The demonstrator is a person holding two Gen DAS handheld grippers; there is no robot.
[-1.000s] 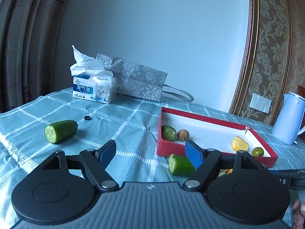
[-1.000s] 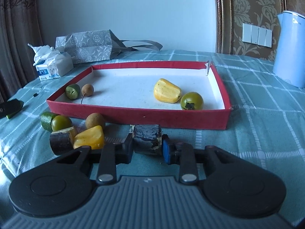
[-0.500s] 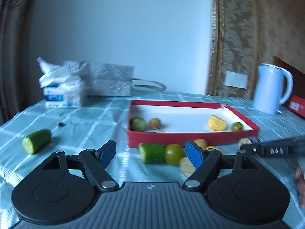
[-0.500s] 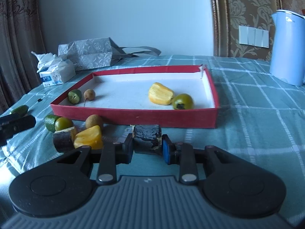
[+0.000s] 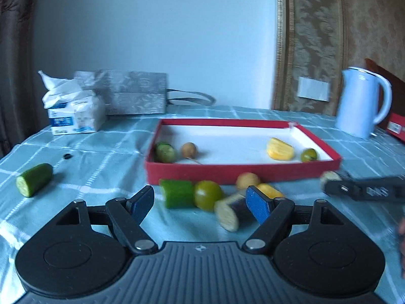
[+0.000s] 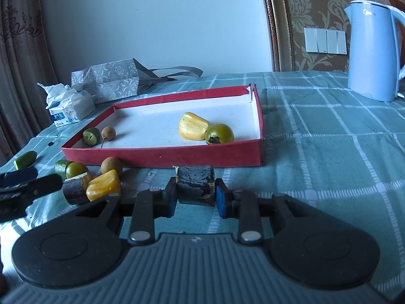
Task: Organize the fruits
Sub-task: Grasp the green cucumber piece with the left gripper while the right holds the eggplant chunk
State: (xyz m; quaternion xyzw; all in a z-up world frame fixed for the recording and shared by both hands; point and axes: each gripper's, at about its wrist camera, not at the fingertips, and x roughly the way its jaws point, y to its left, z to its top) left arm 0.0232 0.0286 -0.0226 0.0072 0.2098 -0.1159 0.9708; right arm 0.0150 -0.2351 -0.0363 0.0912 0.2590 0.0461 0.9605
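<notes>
A red tray [image 6: 162,156] [image 5: 243,172] holds a cucumber piece [image 6: 91,136], a longan [image 6: 108,133], a yellow jackfruit piece [image 6: 192,126] and a green tomato [image 6: 219,133]. My right gripper [image 6: 195,197] is shut on a dark sugarcane piece [image 6: 195,185], held just in front of the tray. My left gripper [image 5: 200,202] is open over loose fruit in front of the tray: a cucumber piece [image 5: 177,196], a green tomato [image 5: 208,194], a sugarcane piece [image 5: 229,215], a longan [image 5: 248,180] and a yellow piece [image 5: 269,191].
Another cucumber piece [image 5: 34,179] lies far left on the checked cloth. A tissue pack [image 5: 76,115] and a grey gift bag [image 5: 131,92] stand at the back left. A light blue kettle [image 6: 372,50] stands at the back right.
My left gripper has swung right and now faces the loose fruit in front of the tray. My right gripper has lifted the sugarcane piece and shifted right.
</notes>
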